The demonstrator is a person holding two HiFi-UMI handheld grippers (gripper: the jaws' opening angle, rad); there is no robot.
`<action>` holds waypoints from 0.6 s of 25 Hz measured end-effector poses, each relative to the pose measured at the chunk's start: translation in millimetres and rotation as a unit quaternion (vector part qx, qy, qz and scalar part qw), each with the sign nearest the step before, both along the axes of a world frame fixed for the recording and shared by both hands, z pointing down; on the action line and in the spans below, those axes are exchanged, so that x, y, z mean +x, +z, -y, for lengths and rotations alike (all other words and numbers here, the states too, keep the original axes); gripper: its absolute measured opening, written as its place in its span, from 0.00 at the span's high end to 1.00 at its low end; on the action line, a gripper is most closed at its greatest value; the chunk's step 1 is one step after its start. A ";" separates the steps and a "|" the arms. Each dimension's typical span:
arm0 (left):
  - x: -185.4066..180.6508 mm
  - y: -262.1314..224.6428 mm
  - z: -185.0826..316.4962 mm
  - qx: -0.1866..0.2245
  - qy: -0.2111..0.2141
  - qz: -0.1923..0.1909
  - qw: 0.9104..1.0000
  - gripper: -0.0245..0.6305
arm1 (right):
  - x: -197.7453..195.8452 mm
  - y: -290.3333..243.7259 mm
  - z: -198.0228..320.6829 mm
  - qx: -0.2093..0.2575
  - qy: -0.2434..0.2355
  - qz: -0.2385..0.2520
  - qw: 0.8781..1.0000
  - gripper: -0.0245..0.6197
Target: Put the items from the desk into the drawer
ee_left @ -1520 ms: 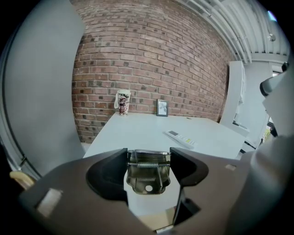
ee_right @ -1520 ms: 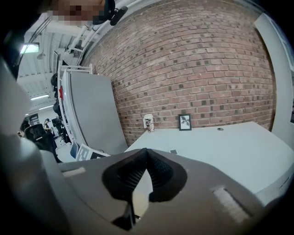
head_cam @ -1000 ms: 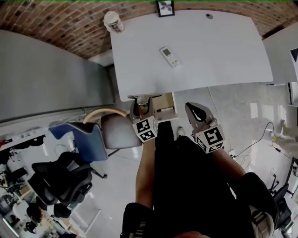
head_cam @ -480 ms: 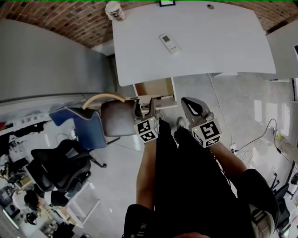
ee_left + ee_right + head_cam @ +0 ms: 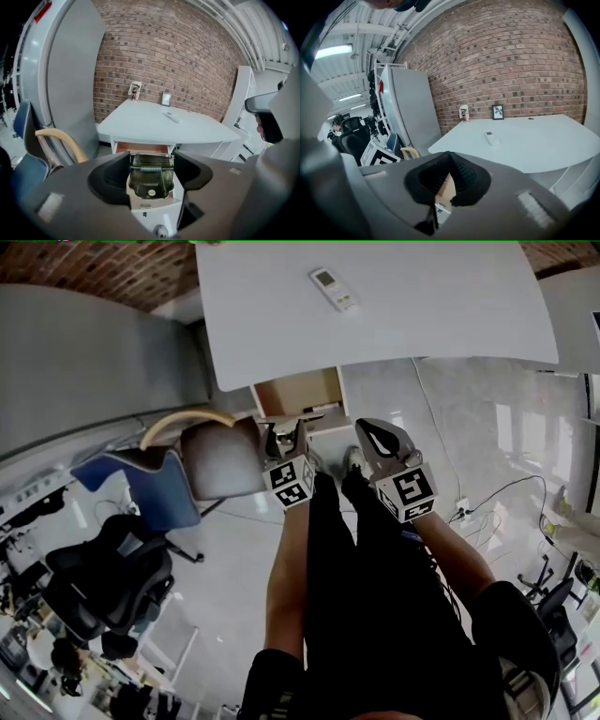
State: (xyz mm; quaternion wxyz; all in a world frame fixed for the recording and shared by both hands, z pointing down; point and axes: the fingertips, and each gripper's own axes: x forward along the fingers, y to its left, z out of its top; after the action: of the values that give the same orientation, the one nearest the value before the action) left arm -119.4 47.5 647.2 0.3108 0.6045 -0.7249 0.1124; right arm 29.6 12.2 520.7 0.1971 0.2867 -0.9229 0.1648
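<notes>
My left gripper (image 5: 284, 433) is shut on a brass-coloured metal spring clip (image 5: 151, 182) that fills the gap between its jaws (image 5: 152, 162). It hovers just in front of the open wooden drawer (image 5: 292, 392) under the white desk (image 5: 422, 315). Beside it, my right gripper (image 5: 373, 437) is shut with nothing in it, its black tips meeting (image 5: 449, 161). A white remote (image 5: 334, 289) lies on the desk, and it also shows in both gripper views (image 5: 171, 117) (image 5: 491, 137). At the desk's far edge stand a paper cup (image 5: 135, 90) and a small picture frame (image 5: 166, 99).
A grey chair with a curved wooden arm (image 5: 217, 456) stands left of the drawer, with a blue chair (image 5: 150, 491) and a black office chair (image 5: 108, 577) further left. Cables (image 5: 497, 507) lie on the floor at right. A grey partition (image 5: 94, 362) flanks the desk.
Both grippers have sunk and come closer to the open drawer. The head view has tipped down, so the cup and picture frame have left its top edge.
</notes>
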 end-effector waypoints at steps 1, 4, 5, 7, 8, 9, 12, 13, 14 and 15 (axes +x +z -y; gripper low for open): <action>-0.3 9.4 1.4 -0.005 0.004 -0.004 1.000 0.50 | -1.9 6.3 -1.0 -0.003 0.005 -0.004 1.000 0.96; -6.2 36.8 4.9 -0.021 0.013 -0.011 1.000 0.50 | -9.6 25.8 -4.6 -0.012 0.018 -0.011 1.000 0.96; -6.5 45.7 5.9 -0.027 0.016 -0.014 0.999 0.50 | -10.0 32.2 -5.9 -0.015 0.023 -0.013 1.000 0.96; -6.7 62.0 9.5 -0.037 0.023 -0.021 0.999 0.50 | -9.5 45.3 -7.3 -0.022 0.032 -0.020 0.999 0.96; -7.4 69.3 12.1 -0.041 0.025 -0.024 0.999 0.50 | -9.4 52.2 -7.3 -0.025 0.036 -0.023 0.999 0.96; -8.2 76.6 14.5 -0.044 0.028 -0.026 0.998 0.50 | -9.2 59.5 -7.0 -0.027 0.040 -0.027 0.998 0.96; -8.7 99.4 20.3 -0.054 0.035 -0.031 0.997 0.50 | -7.2 82.1 -5.4 -0.036 0.052 -0.038 0.997 0.96; -8.6 107.1 22.3 -0.058 0.038 -0.032 0.997 0.50 | -6.9 89.3 -4.5 -0.040 0.055 -0.041 0.997 0.96; -8.3 114.6 24.2 -0.062 0.042 -0.033 0.997 0.50 | -6.8 96.1 -3.5 -0.042 0.057 -0.043 0.997 0.96; -7.5 122.1 25.8 -0.066 0.045 -0.035 0.996 0.50 | -6.7 102.4 -2.8 -0.045 0.059 -0.045 0.996 0.96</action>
State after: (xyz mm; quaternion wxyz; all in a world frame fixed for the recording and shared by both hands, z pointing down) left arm -126.9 21.7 769.4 0.3695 0.6182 -0.6766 0.1532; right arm 22.9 15.0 623.1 0.2411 0.3386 -0.8862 0.2045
